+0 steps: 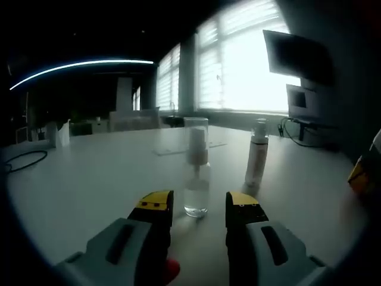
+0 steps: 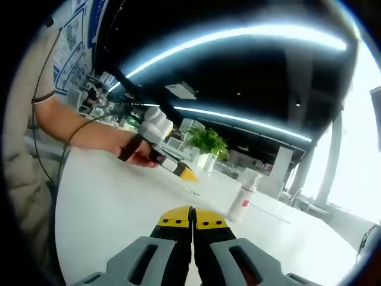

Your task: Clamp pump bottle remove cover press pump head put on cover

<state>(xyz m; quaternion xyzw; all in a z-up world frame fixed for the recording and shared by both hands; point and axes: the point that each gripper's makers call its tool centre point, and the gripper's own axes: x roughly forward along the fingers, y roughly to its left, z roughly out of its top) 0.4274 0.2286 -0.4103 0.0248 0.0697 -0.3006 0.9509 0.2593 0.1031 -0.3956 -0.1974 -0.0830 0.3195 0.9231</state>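
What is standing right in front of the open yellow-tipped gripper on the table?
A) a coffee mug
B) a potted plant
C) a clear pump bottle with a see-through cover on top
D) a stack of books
C: in the left gripper view, a clear pump bottle with its transparent cover on stands upright just beyond the open left gripper.

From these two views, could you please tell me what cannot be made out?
- Left gripper view: backlight hides any liquid level in the clear pump bottle.
- Left gripper view: label on the white bottle is too dark to read.
- Right gripper view: wall posters are too small and cut by the edge.
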